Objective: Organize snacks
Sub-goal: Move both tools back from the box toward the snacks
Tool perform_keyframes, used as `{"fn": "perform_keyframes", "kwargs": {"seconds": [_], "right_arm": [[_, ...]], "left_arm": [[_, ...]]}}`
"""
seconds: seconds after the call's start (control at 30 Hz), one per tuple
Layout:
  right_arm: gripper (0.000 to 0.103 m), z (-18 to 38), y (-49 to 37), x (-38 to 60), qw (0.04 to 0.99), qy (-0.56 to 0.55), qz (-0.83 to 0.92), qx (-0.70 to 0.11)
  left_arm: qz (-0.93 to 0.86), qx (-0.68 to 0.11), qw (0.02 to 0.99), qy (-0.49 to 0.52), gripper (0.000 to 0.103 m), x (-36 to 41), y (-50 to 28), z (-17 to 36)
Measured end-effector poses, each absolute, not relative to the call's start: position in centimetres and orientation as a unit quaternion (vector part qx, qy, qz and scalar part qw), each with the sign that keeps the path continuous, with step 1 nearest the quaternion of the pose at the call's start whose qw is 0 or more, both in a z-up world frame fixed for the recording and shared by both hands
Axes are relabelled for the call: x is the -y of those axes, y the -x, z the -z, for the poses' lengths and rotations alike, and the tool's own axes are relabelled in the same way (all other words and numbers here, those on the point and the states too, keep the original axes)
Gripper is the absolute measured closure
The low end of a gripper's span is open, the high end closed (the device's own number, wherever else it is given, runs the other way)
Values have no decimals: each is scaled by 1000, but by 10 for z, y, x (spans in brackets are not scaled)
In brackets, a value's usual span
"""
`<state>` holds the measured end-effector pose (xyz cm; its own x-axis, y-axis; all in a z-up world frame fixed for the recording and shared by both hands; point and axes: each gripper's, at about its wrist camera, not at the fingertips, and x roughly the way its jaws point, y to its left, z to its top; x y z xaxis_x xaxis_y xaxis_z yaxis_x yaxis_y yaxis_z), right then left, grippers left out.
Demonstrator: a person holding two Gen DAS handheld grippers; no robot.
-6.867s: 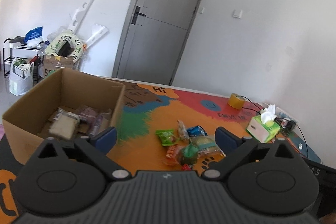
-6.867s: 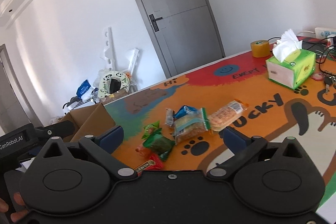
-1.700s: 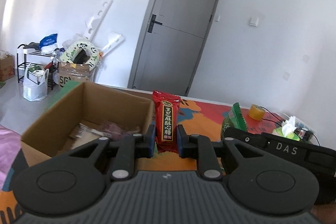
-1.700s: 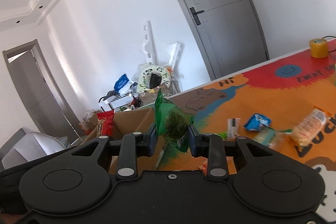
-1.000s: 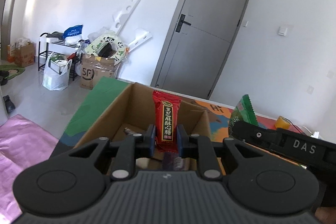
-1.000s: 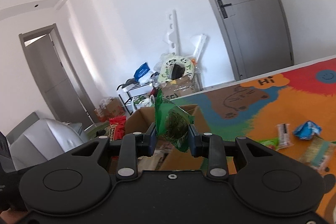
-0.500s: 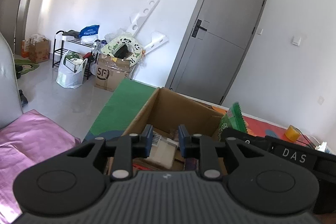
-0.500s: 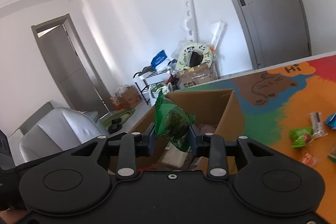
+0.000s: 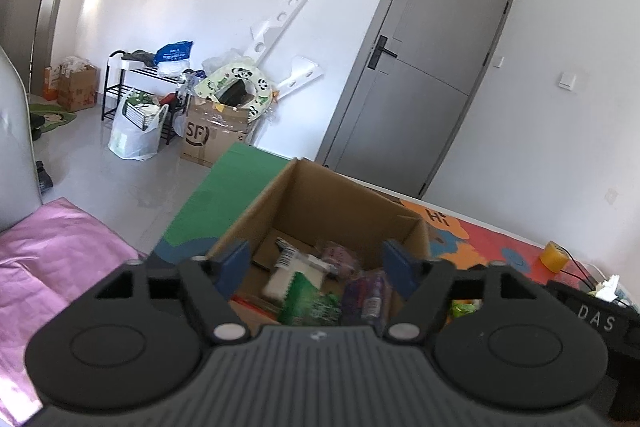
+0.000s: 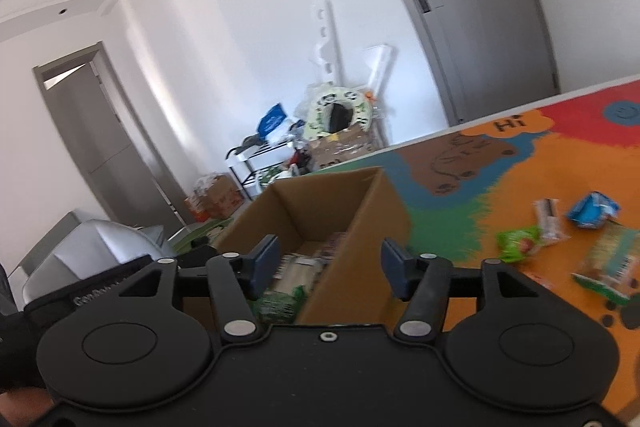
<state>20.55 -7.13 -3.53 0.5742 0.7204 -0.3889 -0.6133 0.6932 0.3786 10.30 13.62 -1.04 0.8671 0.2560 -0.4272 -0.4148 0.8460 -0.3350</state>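
A bright white room with a grey door (image 9: 424, 67) at about one o'clock from where the left camera looks, and a heap of household clutter (image 9: 224, 95) against the wall at eleven; the work surface is a table under a loud orange, red and green cartoon mat (image 10: 532, 179). On the mat stands an open cardboard box (image 9: 320, 195), flaps up, with several packets already lying in the bottom; among them a green snack packet (image 9: 310, 301) sits near the front, blurred, beside a purplish wrapper (image 9: 370, 297) and a pale packet (image 9: 292, 269).

The left gripper (image 9: 316, 259) hangs over the box mouth, its blue-padded jaws spreading apart with nothing pinched between them; the packets seen through the gap lie down in the box. The right gripper (image 10: 328, 261) is over the box's right wall, jaws likewise opening and clear of any packet; the green snack packet (image 10: 280, 303) shows below, inside the box, at seven o'clock from that gap.

Out on the mat at three o'clock in the right camera's view, well apart from the box, loose snacks wait: a light green packet (image 10: 518, 243), a blue packet (image 10: 594, 209), a small dark bar (image 10: 550, 221) and a larger clear-fronted bag (image 10: 608, 261).
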Motion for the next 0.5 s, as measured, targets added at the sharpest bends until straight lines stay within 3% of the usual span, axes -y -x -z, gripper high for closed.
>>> {"fn": "perform_keyframes", "kwargs": {"seconds": [0.13,0.5], "right_arm": [[29,38,-205,90,889,-106,-359,-264],[9,47,-203,140,902,-122,-322,-259]], "left_arm": [[-162,-191,943,217,15,-125,-108,14],[-128,-205,948,205,13,-89,-118,17]]}}
